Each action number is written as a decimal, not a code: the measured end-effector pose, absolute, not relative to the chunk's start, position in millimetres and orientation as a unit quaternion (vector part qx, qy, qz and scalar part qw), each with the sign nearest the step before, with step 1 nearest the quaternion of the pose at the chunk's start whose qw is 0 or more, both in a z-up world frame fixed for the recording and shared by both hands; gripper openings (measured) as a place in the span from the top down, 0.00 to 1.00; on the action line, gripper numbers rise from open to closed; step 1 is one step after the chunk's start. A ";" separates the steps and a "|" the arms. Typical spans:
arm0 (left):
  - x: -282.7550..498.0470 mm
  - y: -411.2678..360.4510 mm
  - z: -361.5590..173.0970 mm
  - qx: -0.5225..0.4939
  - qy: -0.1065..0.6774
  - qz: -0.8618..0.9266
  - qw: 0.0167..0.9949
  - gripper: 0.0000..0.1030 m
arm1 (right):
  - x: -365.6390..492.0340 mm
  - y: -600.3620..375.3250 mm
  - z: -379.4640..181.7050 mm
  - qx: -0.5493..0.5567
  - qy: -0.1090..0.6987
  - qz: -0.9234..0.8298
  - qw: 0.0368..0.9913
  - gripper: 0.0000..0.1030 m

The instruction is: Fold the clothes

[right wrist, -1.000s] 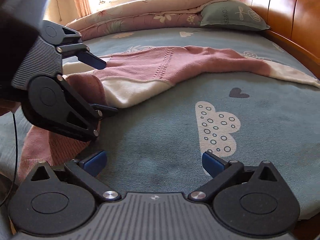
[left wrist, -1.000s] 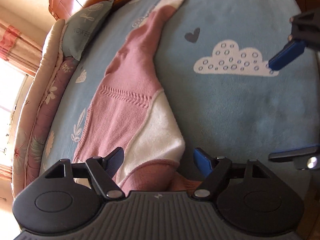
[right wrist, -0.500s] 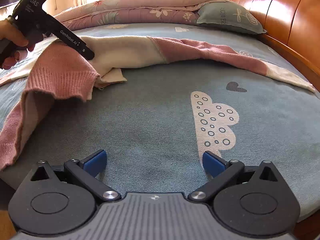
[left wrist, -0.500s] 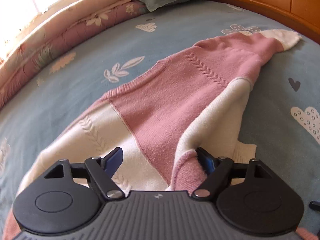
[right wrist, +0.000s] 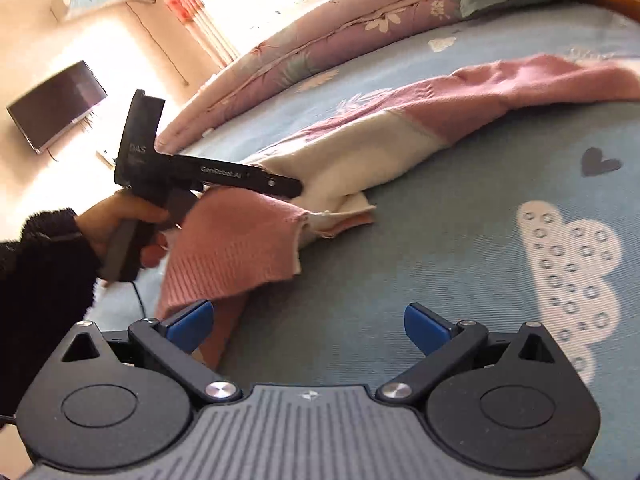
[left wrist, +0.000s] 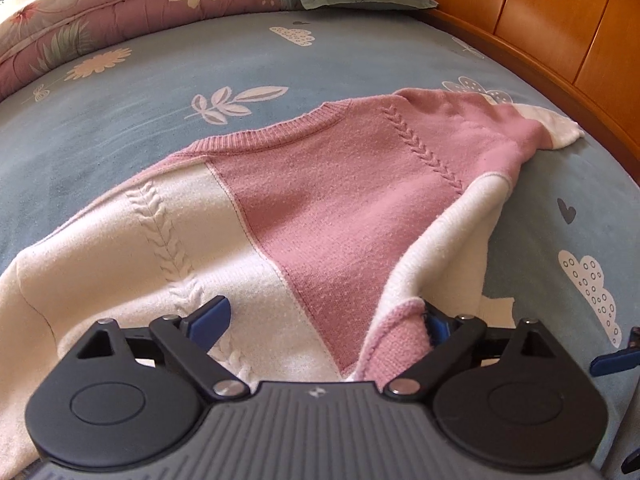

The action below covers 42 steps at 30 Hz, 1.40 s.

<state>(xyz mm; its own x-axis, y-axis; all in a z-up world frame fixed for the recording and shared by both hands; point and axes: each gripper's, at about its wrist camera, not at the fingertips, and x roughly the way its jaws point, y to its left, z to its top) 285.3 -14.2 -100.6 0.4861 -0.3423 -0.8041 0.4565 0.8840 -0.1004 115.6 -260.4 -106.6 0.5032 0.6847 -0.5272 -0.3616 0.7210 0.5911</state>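
Covering the bed, a blue sheet point(left wrist: 360, 52) bears the sweater point(left wrist: 340, 208); headboard point(left wrist: 560, 20) beyond.

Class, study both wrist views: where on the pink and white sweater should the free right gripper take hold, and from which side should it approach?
Probably the ribbed pink hem hanging beside the left gripper. It is lifted off the blue bedsheet, so its edge is free to pinch. The right gripper, open and empty, sits just below it; approach from there, jaws straddling the hem's lower edge. The rest of the sweater lies flat, offering less edge.
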 end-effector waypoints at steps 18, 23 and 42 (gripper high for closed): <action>281.5 -0.3 -115.1 0.019 0.432 -0.247 0.867 0.03 | 210.1 -261.1 -143.5 0.496 0.415 0.268 0.714 0.04; 279.6 -0.3 -116.0 0.017 0.427 -0.246 0.870 0.03 | 224.8 -246.9 -141.5 0.490 0.443 0.233 0.714 0.06; 277.3 0.6 -118.8 0.011 0.422 -0.241 0.874 0.01 | 228.2 -238.6 -171.7 0.517 0.454 0.245 0.683 0.82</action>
<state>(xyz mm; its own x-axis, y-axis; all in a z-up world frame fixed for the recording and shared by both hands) 277.3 0.6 -118.8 0.5280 -0.4114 -0.7430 0.4302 0.8839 -0.1836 228.2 -238.6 -171.7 0.4684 0.8036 -0.3672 0.1347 0.3459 0.9286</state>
